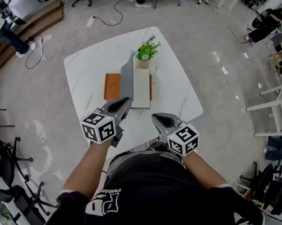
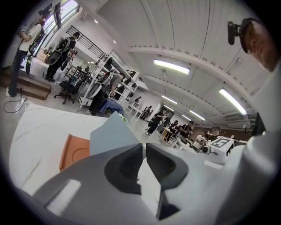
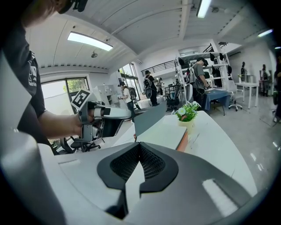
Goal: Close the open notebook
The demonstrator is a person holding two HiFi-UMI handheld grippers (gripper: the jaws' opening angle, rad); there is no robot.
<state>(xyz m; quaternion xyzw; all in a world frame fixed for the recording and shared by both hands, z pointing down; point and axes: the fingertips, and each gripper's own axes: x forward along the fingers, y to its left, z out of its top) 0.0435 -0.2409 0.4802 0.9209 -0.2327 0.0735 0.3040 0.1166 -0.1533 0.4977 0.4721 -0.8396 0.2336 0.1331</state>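
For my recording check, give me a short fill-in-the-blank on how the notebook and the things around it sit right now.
1. The open notebook lies on a tray coloured ___.
2. Its grey cover stands raised on the person's ___ side, beside the white page.
3. Just beyond the notebook, on the white table, stands a small potted ___.
4. The right gripper has its jaws ___, with nothing between them.

Missing words: orange; left; plant; shut

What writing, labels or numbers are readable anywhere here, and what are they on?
"Fashion" above large letters resembling "PD": white print on the person's black shirt, upside down.
Cubes on the left gripper and right gripper: square patterns, no words.
Notebook: no readable print.
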